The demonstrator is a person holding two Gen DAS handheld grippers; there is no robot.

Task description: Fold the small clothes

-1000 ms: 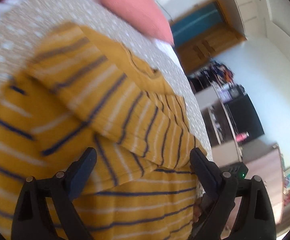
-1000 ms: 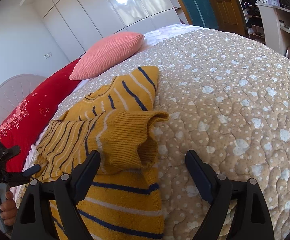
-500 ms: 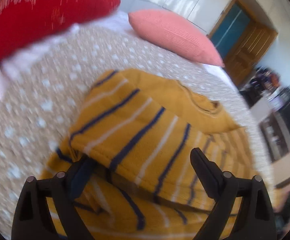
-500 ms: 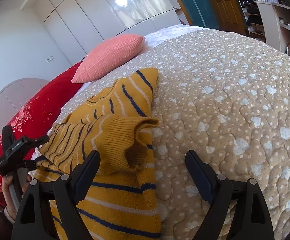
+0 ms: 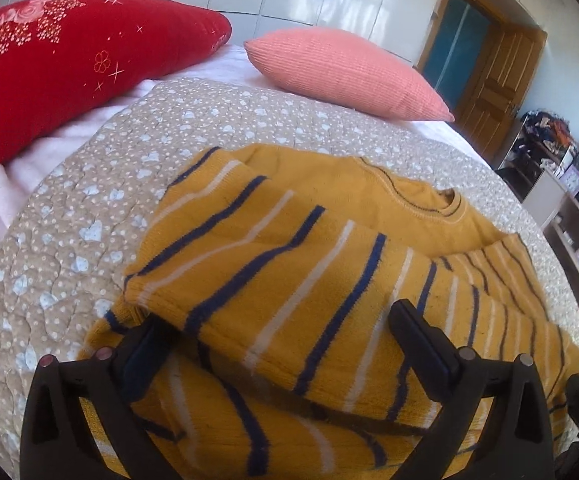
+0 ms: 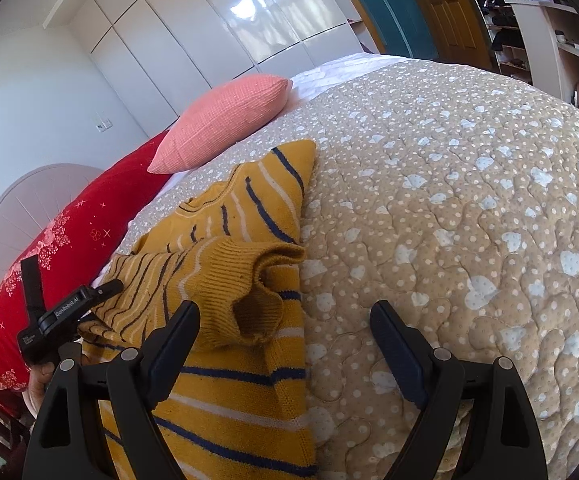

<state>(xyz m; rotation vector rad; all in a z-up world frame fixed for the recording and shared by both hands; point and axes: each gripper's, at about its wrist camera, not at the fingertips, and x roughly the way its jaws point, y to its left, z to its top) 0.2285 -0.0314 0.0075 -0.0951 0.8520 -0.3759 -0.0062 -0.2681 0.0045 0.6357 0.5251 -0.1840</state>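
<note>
On the quilted bedspread [image 6: 469, 184] lies the yellow striped sweater [image 5: 329, 272], spread near the bed's near edge with its neckline [image 5: 421, 204] toward the pillows. Both sleeves look already turned in across the chest: one sleeve [image 5: 249, 264] lies folded over the body in the left wrist view, and a ribbed cuff [image 6: 249, 300] rests bunched on the body in the right wrist view, its opening gaping. I judge the sleeve folds done, if untidily, while the lengthwise fold, hem to collar, is not yet made; the cuff may want flattening first. The left gripper [image 5: 285, 328] hovers just over the folded sleeve, fingers spread wide and holding nothing. The right gripper [image 6: 285, 328] is likewise spread and empty, one finger over the sweater's right edge, the other over bare quilt. Farther off, a pink pillow [image 5: 345, 72] and a red pillow [image 5: 69, 60] sit at the far end of the bed, with white wardrobe doors [image 6: 209, 28] behind and a wooden door [image 5: 501, 76] to the right.
</note>
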